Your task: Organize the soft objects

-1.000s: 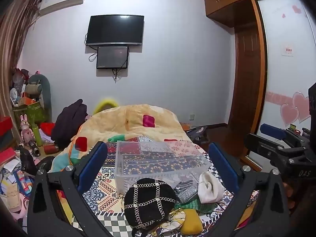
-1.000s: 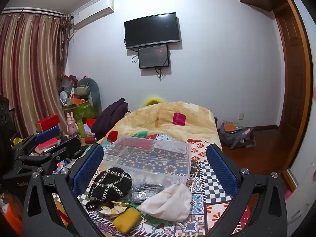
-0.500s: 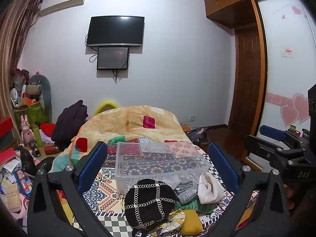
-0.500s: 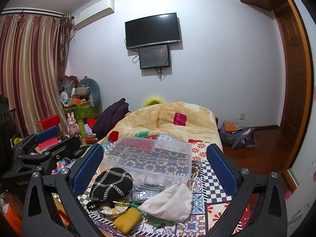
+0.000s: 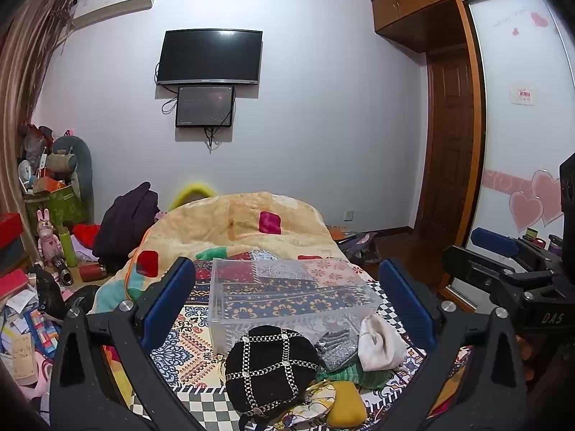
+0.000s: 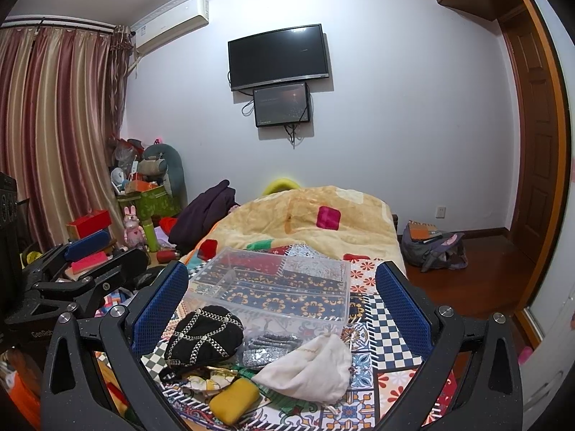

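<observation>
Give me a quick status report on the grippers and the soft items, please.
Left gripper open, empty. Right gripper open, empty. Clear bin empty; black hat, white pouch, yellow pouch lie before it. Nothing blocking.

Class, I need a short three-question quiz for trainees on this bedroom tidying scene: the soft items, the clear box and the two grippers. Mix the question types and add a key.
1. True or false: the clear plastic storage box already holds the black studded cap.
2. Which lies nearest the right wrist camera? A) white drawstring pouch B) mustard yellow pouch C) grey knitted item
3. Fill in: the left gripper and right gripper both stand ____, holding nothing.

Key: 1 false, the box is empty and the cap lies in front of it; 2 B; 3 open.
</observation>
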`<state>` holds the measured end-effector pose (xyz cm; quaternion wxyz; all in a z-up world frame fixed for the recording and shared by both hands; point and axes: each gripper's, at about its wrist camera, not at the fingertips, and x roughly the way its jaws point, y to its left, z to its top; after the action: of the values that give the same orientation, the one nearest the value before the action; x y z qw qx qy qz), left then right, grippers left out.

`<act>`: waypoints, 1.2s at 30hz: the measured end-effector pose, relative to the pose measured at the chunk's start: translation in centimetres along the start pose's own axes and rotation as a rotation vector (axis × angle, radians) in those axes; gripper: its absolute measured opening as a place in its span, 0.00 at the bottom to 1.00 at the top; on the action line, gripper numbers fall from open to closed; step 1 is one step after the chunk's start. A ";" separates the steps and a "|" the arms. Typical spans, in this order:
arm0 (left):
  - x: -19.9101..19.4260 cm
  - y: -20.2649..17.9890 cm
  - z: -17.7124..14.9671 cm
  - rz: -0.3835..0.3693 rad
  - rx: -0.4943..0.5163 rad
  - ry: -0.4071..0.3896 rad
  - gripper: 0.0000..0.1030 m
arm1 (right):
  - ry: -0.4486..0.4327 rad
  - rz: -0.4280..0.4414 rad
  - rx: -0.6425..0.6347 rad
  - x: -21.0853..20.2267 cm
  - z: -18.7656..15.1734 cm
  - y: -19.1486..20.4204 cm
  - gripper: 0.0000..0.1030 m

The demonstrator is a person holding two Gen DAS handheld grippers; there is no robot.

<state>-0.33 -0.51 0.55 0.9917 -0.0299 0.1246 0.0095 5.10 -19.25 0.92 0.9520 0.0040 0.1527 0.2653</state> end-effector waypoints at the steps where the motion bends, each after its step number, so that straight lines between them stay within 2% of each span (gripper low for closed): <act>1: 0.0 0.0 0.0 -0.001 -0.001 0.001 1.00 | -0.001 0.000 0.000 -0.1 0.0 0.1 1.00; 36: 0.0 0.1 -0.1 -0.005 0.000 0.003 1.00 | -0.002 0.015 0.006 -0.1 0.2 0.0 1.00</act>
<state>-0.40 -0.45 0.49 0.9916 -0.0305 0.1258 0.0068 5.09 -19.29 1.10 0.9502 0.0082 0.1524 0.2718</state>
